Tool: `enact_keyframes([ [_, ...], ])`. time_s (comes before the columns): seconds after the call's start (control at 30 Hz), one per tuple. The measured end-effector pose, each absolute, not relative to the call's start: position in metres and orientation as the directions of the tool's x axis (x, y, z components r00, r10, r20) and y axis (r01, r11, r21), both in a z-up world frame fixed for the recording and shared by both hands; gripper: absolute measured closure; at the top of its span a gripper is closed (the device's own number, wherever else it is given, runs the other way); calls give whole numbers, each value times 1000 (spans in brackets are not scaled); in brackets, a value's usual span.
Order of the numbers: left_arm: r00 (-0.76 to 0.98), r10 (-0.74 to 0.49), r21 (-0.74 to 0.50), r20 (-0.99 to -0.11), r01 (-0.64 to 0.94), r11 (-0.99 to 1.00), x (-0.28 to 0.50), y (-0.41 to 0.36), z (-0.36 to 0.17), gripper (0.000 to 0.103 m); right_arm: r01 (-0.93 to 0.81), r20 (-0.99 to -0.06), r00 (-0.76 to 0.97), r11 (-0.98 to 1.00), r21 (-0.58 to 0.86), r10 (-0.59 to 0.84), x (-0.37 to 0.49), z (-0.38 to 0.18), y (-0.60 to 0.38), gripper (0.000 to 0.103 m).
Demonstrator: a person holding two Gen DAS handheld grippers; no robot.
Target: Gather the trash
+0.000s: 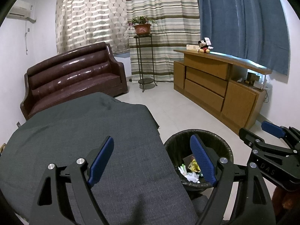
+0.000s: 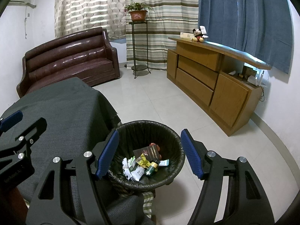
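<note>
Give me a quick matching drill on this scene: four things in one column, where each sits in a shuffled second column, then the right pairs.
Things:
1. plush toy
2. plant pot
3. green bottle
4. grey cloth

Places:
A. in the bin
B. on the metal stand
C. draped on the table beside the bin
D. on the wooden cabinet

Pairs: 1-D, 2-B, 3-A, 4-C
</note>
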State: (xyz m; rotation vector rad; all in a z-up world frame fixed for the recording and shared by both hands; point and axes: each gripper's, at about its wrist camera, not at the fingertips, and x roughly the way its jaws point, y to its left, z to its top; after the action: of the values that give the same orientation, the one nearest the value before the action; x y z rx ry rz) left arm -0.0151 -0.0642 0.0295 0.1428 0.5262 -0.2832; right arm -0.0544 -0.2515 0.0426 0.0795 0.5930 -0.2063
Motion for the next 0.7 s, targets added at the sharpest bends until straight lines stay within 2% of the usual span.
enact_keyframes([
  [0.1, 836, -210, 72, -507, 284, 956, -16, -63, 29, 20, 216, -563, 809, 976, 15, -170, -55, 43, -251, 36],
  [0.7, 836, -233, 80, -497, 312, 947, -23, -61, 31, 19, 215, -565, 808, 976, 15, -170, -55, 44, -251, 36],
])
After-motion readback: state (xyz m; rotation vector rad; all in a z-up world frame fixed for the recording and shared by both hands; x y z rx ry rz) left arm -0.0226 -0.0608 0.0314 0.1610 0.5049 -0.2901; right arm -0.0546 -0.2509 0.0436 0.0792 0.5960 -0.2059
